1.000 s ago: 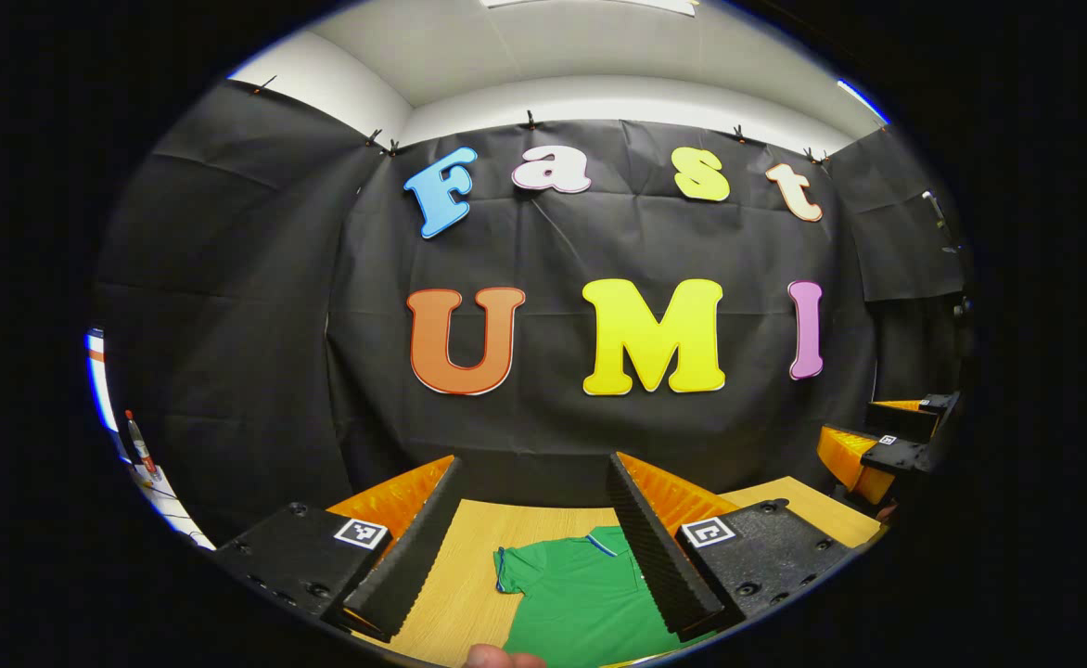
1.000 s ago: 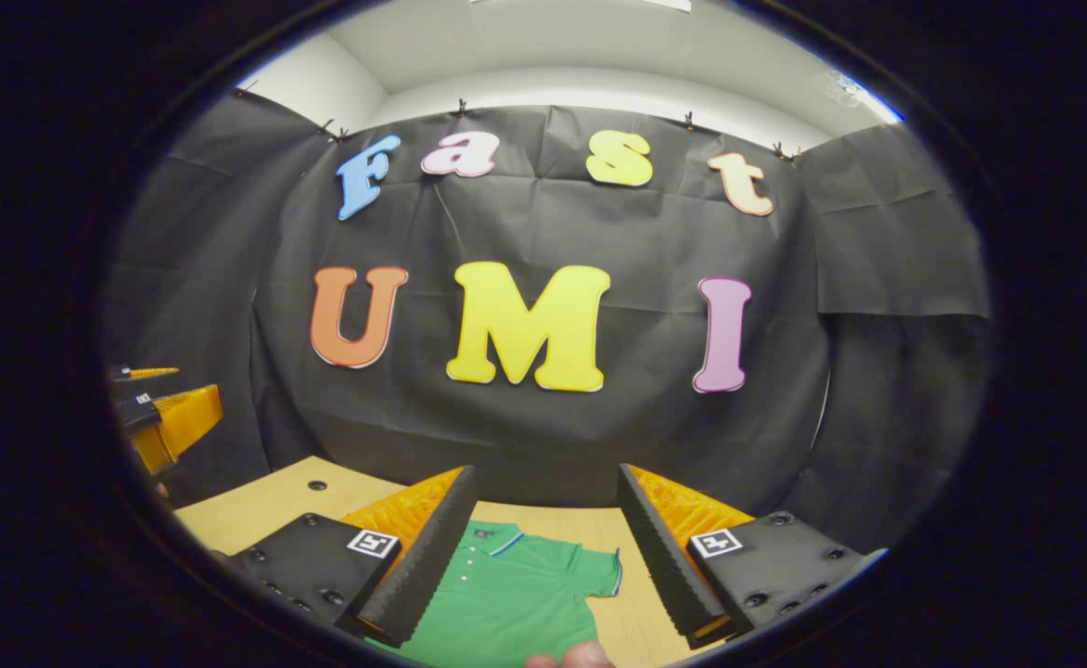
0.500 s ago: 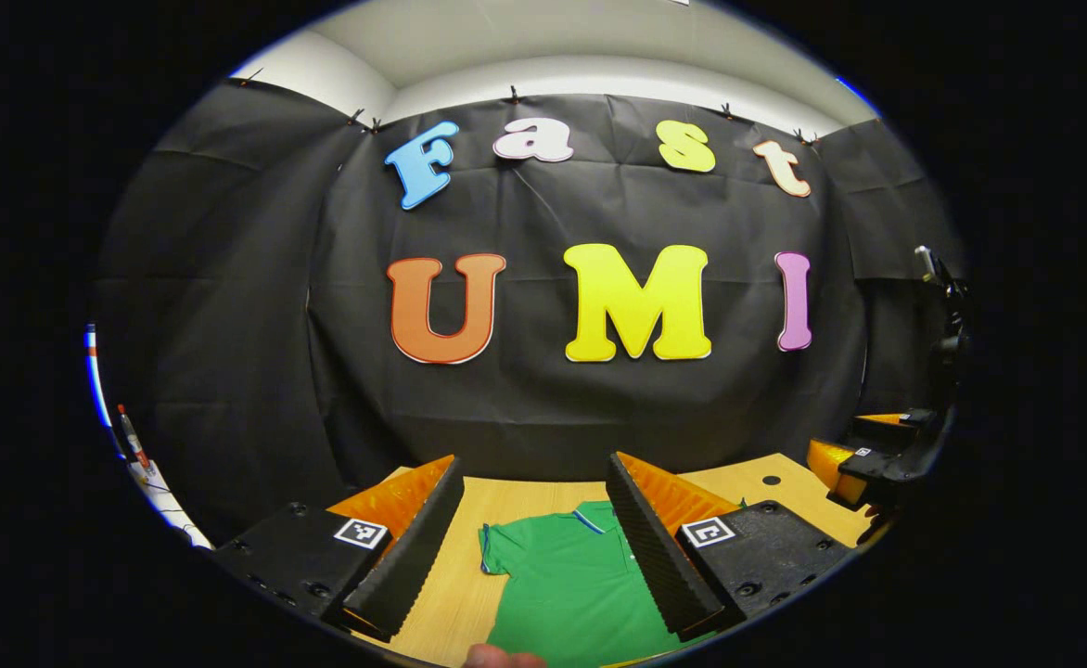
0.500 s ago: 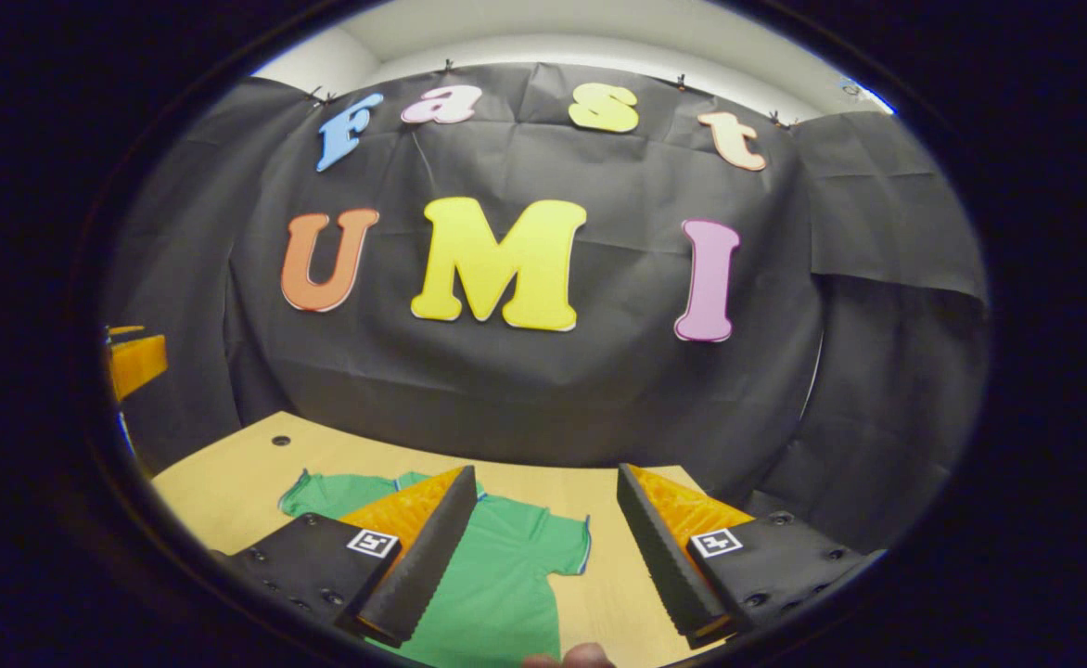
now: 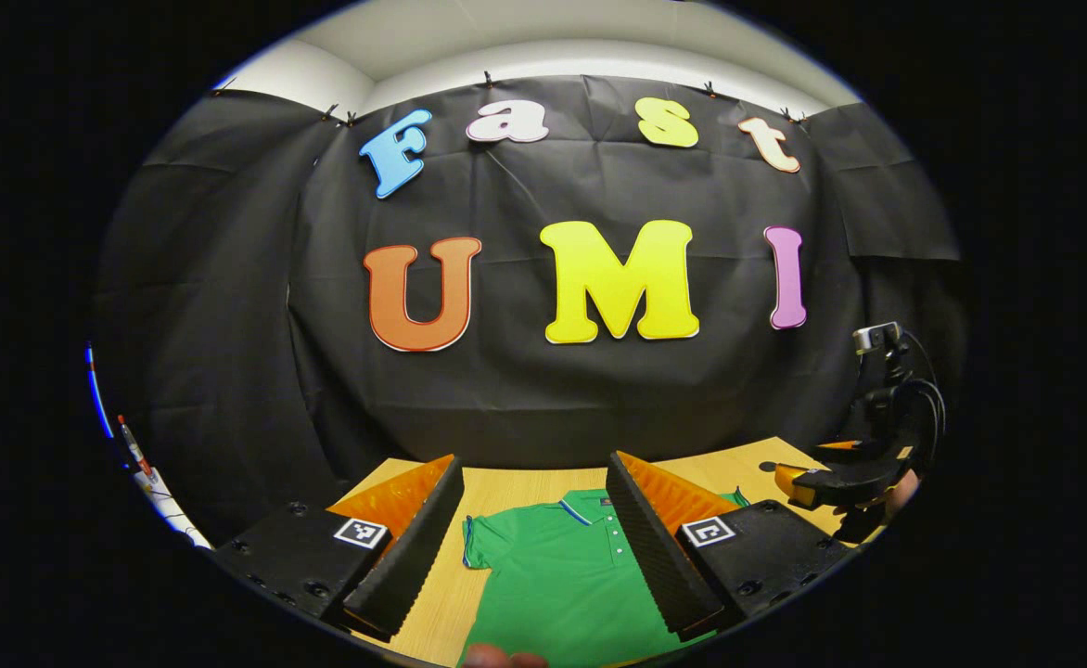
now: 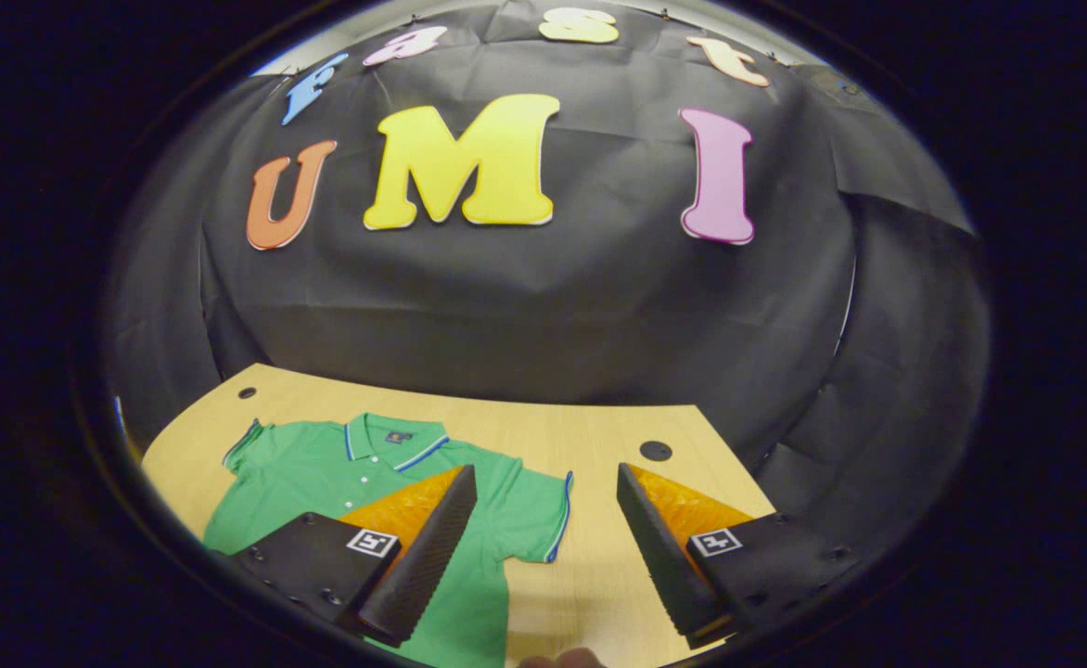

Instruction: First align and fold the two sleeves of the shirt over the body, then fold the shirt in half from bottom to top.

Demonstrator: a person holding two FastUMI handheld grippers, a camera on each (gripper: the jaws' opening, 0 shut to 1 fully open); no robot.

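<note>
A green polo shirt (image 6: 339, 473) lies flat and face up on the wooden table (image 6: 599, 417), collar (image 6: 395, 436) toward the black wall and both short sleeves spread out. My right gripper (image 6: 545, 473) hangs open above the shirt's right sleeve (image 6: 539, 510), holding nothing. In the left gripper view, the shirt (image 5: 553, 575) lies below and between the fingers of my left gripper (image 5: 534, 468), which is open and apart from the cloth. Farther right there, the right gripper (image 5: 840, 478) is held by a hand over the table.
The table has a round hole (image 6: 655, 451) near its far right corner and another hole (image 6: 247, 392) at the far left. Black cloth walls close the booth behind and on both sides. A marker (image 5: 135, 455) lies at the far left.
The right gripper has risen and tipped downward, so the shirt's whole upper half now shows. The left gripper has shifted a little; the collar now lies between its fingers. Both stayed open.
</note>
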